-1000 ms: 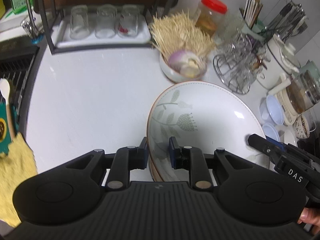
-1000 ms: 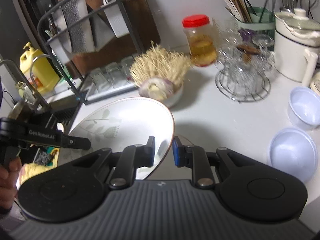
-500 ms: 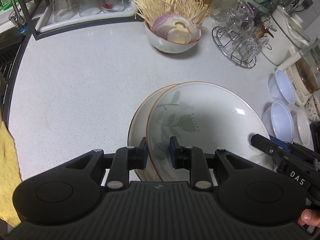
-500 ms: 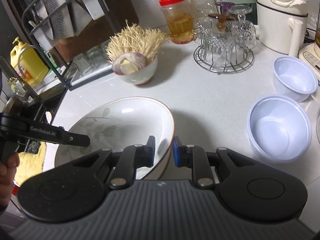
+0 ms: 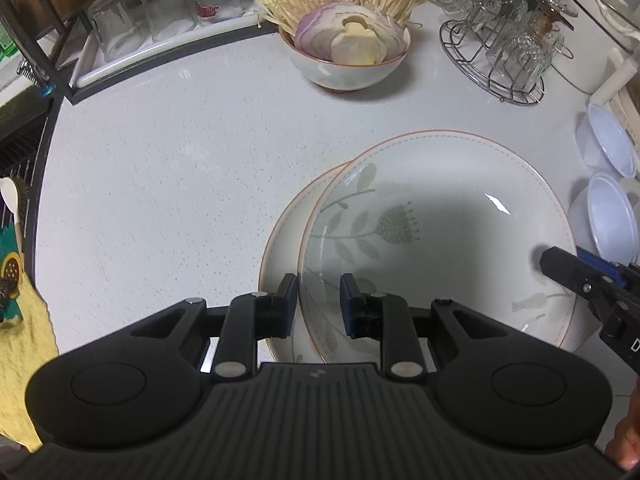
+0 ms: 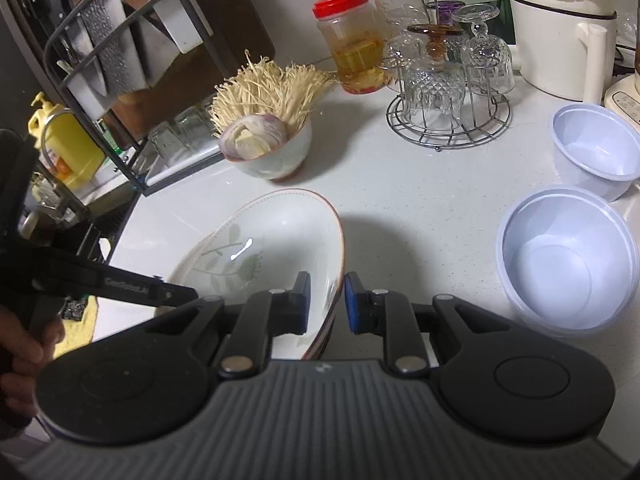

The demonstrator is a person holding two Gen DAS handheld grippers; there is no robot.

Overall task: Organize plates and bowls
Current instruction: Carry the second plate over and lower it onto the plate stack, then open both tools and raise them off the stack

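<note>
A leaf-patterned plate [image 5: 432, 232] lies on top of a second matching plate [image 5: 282, 240], offset to its right, on the white counter. My left gripper [image 5: 319, 304] straddles the top plate's left rim, its jaws slightly apart around the rim. My right gripper [image 6: 324, 300] straddles the same plate [image 6: 272, 248] at its right rim, with a small gap showing at the pads. Two white plastic bowls [image 6: 568, 264] [image 6: 596, 152] stand to the right.
A bowl of enoki mushrooms and onion [image 5: 348, 52] stands behind the plates. A wire glass rack [image 6: 448, 92], a red-lidded jar [image 6: 352, 40] and a kettle [image 6: 560, 28] stand at the back right. A dish rack with glasses [image 5: 160, 28] and the sink are on the left.
Both grippers have lowered the top plate onto the second plate. The jaws have eased slightly apart at the rim.
</note>
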